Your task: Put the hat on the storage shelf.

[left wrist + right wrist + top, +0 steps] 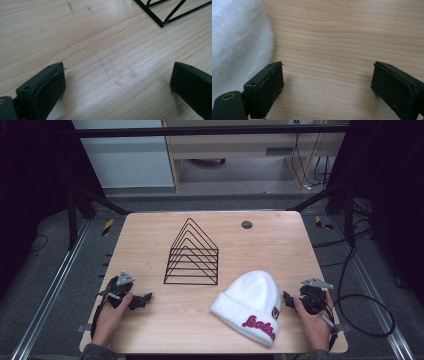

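Observation:
A white knit beanie with red lettering on its cuff lies on the wooden table, front right of centre. A black wire rack shaped like stacked triangles stands in the middle. My left gripper rests on the table at the front left, held by a hand, open over bare wood; a corner of the rack shows ahead of it. My right gripper sits just right of the beanie, open with nothing between its jaws; the fuzzy beanie lies beside its left jaw.
A round grey grommet sits in the table's far edge. Cables trail off the table's right side onto the floor. Dark frame posts and rails flank the table. Bare wood lies between the rack and the left gripper.

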The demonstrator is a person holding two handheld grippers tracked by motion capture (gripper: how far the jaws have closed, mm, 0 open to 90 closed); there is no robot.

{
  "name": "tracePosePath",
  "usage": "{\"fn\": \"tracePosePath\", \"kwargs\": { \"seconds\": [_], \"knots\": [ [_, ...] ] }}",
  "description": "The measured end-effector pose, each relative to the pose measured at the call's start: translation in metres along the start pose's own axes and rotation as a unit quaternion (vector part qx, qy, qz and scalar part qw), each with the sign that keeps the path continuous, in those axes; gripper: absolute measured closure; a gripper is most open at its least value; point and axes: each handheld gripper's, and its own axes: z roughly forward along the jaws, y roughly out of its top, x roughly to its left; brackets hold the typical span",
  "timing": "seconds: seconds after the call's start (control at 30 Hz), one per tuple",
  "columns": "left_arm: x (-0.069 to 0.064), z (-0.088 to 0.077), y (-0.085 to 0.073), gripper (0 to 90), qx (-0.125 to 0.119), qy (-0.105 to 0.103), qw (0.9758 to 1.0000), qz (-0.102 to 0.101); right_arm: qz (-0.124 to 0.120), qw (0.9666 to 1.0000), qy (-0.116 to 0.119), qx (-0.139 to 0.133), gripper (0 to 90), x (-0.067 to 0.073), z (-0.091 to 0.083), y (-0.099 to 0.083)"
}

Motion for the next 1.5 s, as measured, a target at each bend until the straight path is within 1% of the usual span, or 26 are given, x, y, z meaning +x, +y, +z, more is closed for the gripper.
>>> {"fn": "tracePosePath", "kwargs": {
  "seconds": [0.3,0.43,0.53,0.57,0.6,0.63,0.67,0.77,0.83,0.9,0.97,1.0,1.03,1.1,1.13,1.17,1.2,1.27,1.3,1.33,1.37,1.43,1.5],
  "knots": [
    [0.000,0.000,0.000,0.0,0.000,0.000,1.0000,0.000,0.001,1.0000,-0.004,-0.001,11.1,0.000,0.000,0.000],
    [0.000,0.000,0.000,0.0,0.000,0.000,1.0000,0.000,0.007,0.9999,-0.009,-0.001,11.8,0.002,-0.001,0.000],
    [0.000,0.000,0.000,0.0,0.000,0.000,1.0000,0.000,0.009,0.9999,-0.010,-0.006,16.4,0.001,-0.002,-0.001],
    [0.000,0.000,0.000,0.0,0.000,0.000,1.0000,0.000,0.004,1.0000,-0.009,-0.001,16.8,0.001,-0.003,0.000],
    [0.000,0.000,0.000,0.0,0.000,0.000,1.0000,0.000,0.004,1.0000,-0.009,-0.001,16.8,0.001,-0.003,0.000],
    [0.000,0.000,0.000,0.0,0.000,0.000,1.0000,0.000,0.001,1.0000,-0.003,0.001,15.7,0.000,-0.010,0.005],
    [0.000,0.000,0.000,0.0,0.000,0.000,1.0000,0.000,0.003,1.0000,-0.001,-0.004,16.0,0.001,-0.013,0.008],
    [0.000,0.000,0.000,0.0,0.000,0.000,1.0000,-0.001,-0.021,0.9996,-0.007,-0.017,17.3,0.005,-0.030,0.026],
    [0.000,0.000,0.000,0.0,0.000,0.000,1.0000,0.000,-0.030,0.9993,0.006,-0.019,18.6,0.009,-0.038,0.040],
    [0.000,0.000,0.000,0.0,0.000,0.000,1.0000,0.000,-0.049,0.9985,0.019,-0.017,20.4,0.015,-0.044,0.052],
    [0.000,0.000,0.000,0.0,0.000,0.000,1.0000,0.000,-0.073,0.9970,0.024,-0.011,23.0,0.023,-0.045,0.063],
    [0.000,0.000,0.000,0.0,0.000,0.000,1.0000,0.000,-0.073,0.9970,0.024,-0.011,23.0,0.023,-0.045,0.063],
    [0.000,0.000,0.000,0.0,0.000,0.000,1.0000,0.000,-0.084,0.9957,0.039,0.000,26.2,0.032,-0.043,0.072],
    [0.000,0.000,0.000,0.0,0.000,0.000,1.0000,0.000,-0.083,0.9944,0.065,0.006,28.8,0.041,-0.040,0.080],
    [0.000,0.000,0.000,0.0,0.000,0.000,1.0000,0.000,-0.083,0.9944,0.065,0.006,28.8,0.041,-0.040,0.080],
    [0.000,0.000,0.000,0.0,0.000,0.000,1.0000,0.000,-0.101,0.9919,0.075,0.019,32.6,0.051,-0.035,0.087],
    [0.000,0.000,0.000,0.0,0.000,0.000,1.0000,0.000,-0.108,0.9905,0.081,0.025,33.0,0.056,-0.033,0.090],
    [0.000,0.000,0.000,0.0,0.000,0.000,1.0000,0.000,-0.124,0.9881,0.085,0.032,36.6,0.064,-0.028,0.096],
    [0.000,0.000,0.000,0.0,0.000,0.000,1.0000,0.000,-0.129,0.9875,0.085,0.033,37.1,0.067,-0.025,0.098],
    [0.000,0.000,0.000,0.0,0.000,0.000,1.0000,0.000,-0.129,0.9875,0.085,0.033,37.1,0.067,-0.025,0.098],
    [0.000,0.000,0.000,0.0,0.000,0.000,1.0000,0.000,-0.135,0.9856,0.092,0.043,39.9,0.071,-0.019,0.101],
    [0.000,0.000,0.000,0.0,0.000,0.000,1.0000,0.000,-0.137,0.9844,0.097,0.052,42.3,0.073,-0.013,0.102],
    [0.000,0.000,0.000,0.0,0.000,0.000,1.0000,0.000,-0.140,0.9833,0.099,0.060,44.7,0.072,-0.007,0.102]
  ]
}}
